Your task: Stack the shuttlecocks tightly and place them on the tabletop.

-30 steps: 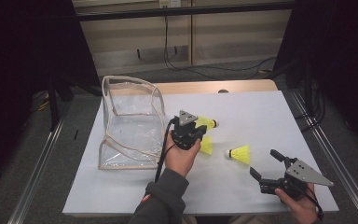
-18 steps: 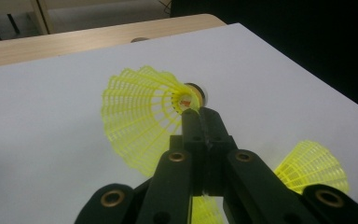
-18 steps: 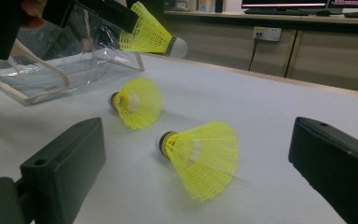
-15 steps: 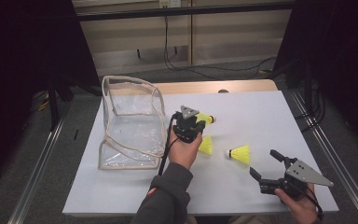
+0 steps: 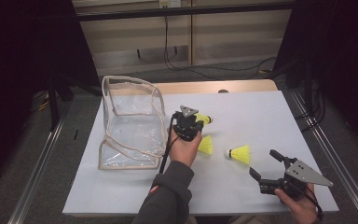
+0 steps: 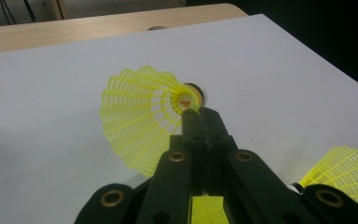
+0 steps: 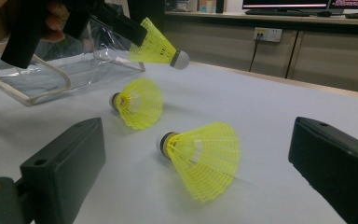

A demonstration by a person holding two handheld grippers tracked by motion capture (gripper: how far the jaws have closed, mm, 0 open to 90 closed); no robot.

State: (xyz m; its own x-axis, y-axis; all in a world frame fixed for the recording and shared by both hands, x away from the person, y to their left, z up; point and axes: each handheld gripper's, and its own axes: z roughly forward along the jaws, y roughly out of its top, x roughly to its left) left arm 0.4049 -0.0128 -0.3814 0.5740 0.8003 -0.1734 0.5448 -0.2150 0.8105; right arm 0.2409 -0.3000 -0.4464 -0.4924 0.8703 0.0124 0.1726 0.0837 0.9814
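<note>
I count three yellow shuttlecocks and one clear bag (image 5: 130, 123) on the white table (image 5: 121, 191). My left gripper (image 5: 189, 122) is clamped on the skirt of the held shuttlecock (image 6: 142, 119), lifted just beside the bag's open side, while my right gripper (image 5: 266, 167) rests spread wide near the table's front right corner. A second shuttlecock (image 5: 205, 145) and a third shuttlecock (image 5: 239, 153) lie mid-table between the grippers, with bare surface toward the far and right edges.

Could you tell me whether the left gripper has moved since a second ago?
Yes: the left gripper moved slightly right, away from the clear bag.
</note>
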